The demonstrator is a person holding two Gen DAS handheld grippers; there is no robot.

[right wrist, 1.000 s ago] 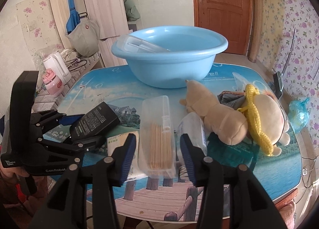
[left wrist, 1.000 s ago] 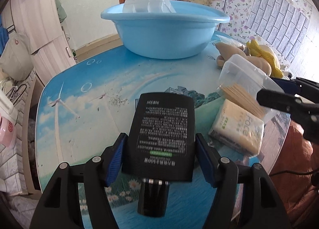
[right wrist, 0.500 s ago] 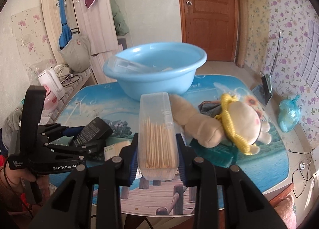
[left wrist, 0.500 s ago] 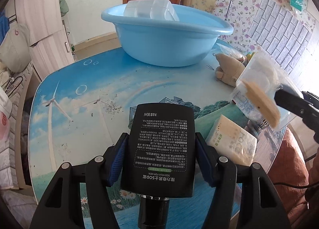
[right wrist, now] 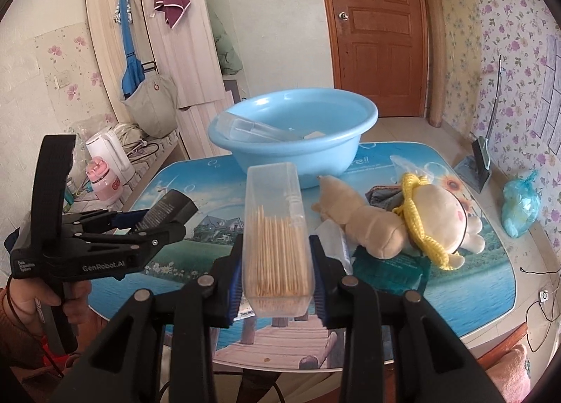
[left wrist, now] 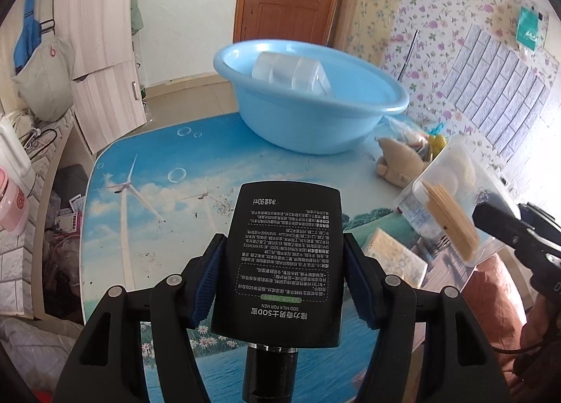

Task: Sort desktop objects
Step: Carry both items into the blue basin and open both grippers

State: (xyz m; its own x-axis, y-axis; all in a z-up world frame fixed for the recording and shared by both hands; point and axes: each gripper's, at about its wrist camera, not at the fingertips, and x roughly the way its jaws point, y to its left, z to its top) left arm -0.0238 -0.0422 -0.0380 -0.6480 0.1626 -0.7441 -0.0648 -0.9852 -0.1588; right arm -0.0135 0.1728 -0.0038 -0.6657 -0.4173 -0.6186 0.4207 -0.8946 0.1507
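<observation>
My left gripper (left wrist: 282, 278) is shut on a black lotion bottle (left wrist: 284, 262), held cap-down above the near part of the table. A clear box of toothpicks (right wrist: 277, 241) is clamped in my right gripper (right wrist: 277, 273), lifted off the table. That box (left wrist: 452, 206) also shows at the right of the left wrist view. The light blue basin (right wrist: 298, 143) stands at the far side of the table with a clear plastic container (left wrist: 291, 73) inside it. From the right wrist view the left gripper (right wrist: 164, 217) hangs to the left with the bottle.
A beige plush toy (right wrist: 385, 224) with a yellow crocheted hat lies on the table's right part, over a dark cloth. A yellow tissue pack (left wrist: 392, 259) lies near the front edge. The picture-printed tabletop (left wrist: 157, 175) is bare on its left. A kettle (right wrist: 108, 154) stands beyond the table.
My right gripper closed on the toothpick box and raised it off the table. My left gripper rose higher with the black bottle still clamped.
</observation>
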